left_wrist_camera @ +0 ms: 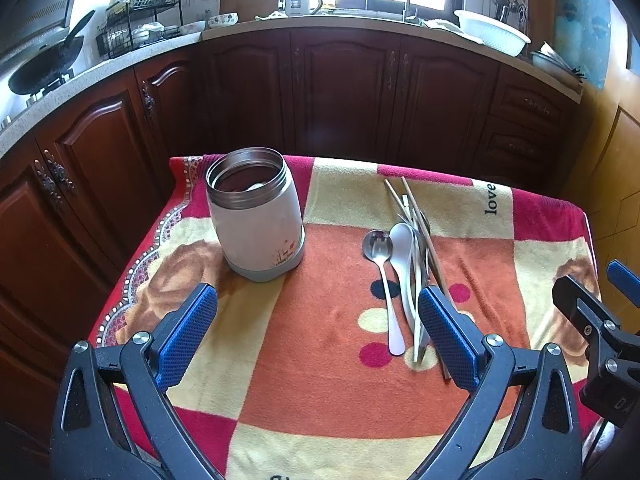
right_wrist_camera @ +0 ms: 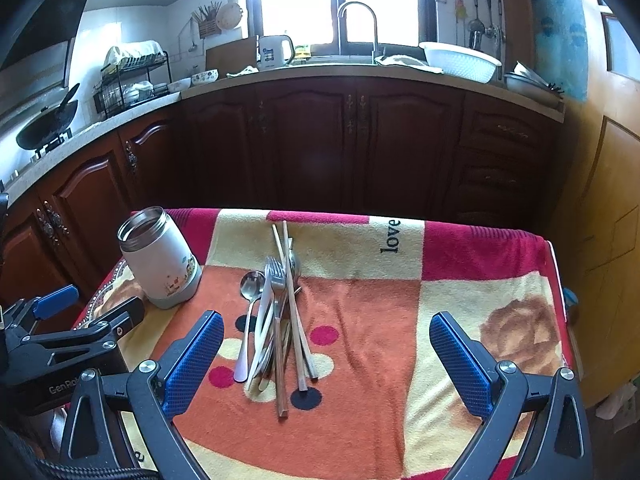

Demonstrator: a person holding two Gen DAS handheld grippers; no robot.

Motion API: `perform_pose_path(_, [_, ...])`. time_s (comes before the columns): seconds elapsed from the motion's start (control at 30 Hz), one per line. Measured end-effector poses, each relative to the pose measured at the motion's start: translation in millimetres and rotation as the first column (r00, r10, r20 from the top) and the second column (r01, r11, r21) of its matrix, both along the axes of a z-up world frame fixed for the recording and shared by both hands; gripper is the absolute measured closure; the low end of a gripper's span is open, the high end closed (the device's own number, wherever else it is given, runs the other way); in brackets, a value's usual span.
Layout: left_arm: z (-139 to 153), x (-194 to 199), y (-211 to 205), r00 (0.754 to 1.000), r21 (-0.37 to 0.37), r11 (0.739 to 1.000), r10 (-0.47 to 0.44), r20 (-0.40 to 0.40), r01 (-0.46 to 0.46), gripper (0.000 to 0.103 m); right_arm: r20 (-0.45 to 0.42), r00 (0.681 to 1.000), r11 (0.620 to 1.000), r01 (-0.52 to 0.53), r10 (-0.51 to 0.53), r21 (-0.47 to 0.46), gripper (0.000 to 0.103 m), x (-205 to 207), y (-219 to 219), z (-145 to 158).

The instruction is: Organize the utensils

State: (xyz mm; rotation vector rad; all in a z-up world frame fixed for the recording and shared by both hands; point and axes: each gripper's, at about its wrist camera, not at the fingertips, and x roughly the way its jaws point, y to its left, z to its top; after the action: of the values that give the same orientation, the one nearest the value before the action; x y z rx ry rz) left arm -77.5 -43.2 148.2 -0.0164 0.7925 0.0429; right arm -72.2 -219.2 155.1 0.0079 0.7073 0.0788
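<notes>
Left gripper (left_wrist_camera: 318, 322) low in the left wrist view, blue-padded fingers (left_wrist_camera: 188, 332) spread wide, nothing held between them; orange and cream patterned blanket (left_wrist_camera: 320, 380) showing in the gap

Right gripper (right_wrist_camera: 326, 354) low in the right wrist view, likewise spread wide and holding nothing, its left pad (right_wrist_camera: 194, 360) just left of the near ends of the utensils

White steel-rimmed jar (left_wrist_camera: 256, 216) upright and lidless on the blanket, left of centre in the left wrist view, middle left in the right wrist view (right_wrist_camera: 160, 258); contents hard to make out

Pile of utensils (right_wrist_camera: 276, 320) lying loose on the blanket, centre of the right wrist view, right of centre in the left wrist view (left_wrist_camera: 408, 264), well apart from the jar

In the pile: steel spoon (right_wrist_camera: 248, 308) at the left edge with bowl toward the top of the frame, fork (right_wrist_camera: 276, 280) tines up-frame, pale chopsticks (right_wrist_camera: 292, 292) running lengthwise over the rest, handles crossing and overlapping at the near end

White spoon (left_wrist_camera: 402, 264) beside the steel spoon (left_wrist_camera: 380, 276) in the left wrist view, right finger of the left gripper overlapping the pile's near part in that frame; contact impossible to judge

Dark wooden cabinets (right_wrist_camera: 360, 140) across the middle, sink tap (right_wrist_camera: 358, 28) and white basin (right_wrist_camera: 460, 60) at the top, black wok (left_wrist_camera: 46, 64) at upper left
</notes>
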Motion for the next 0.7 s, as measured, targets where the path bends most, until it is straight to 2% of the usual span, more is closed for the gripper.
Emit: perform_pose_path(0.7, [-5.7,7.4,0.9,1.0,-0.031,1.0,0.003,-0.02,-0.003,0.002,-0.021,1.0,1.0,-0.004,0.004,-0.016,0.0,6.6,1.8,-4.7])
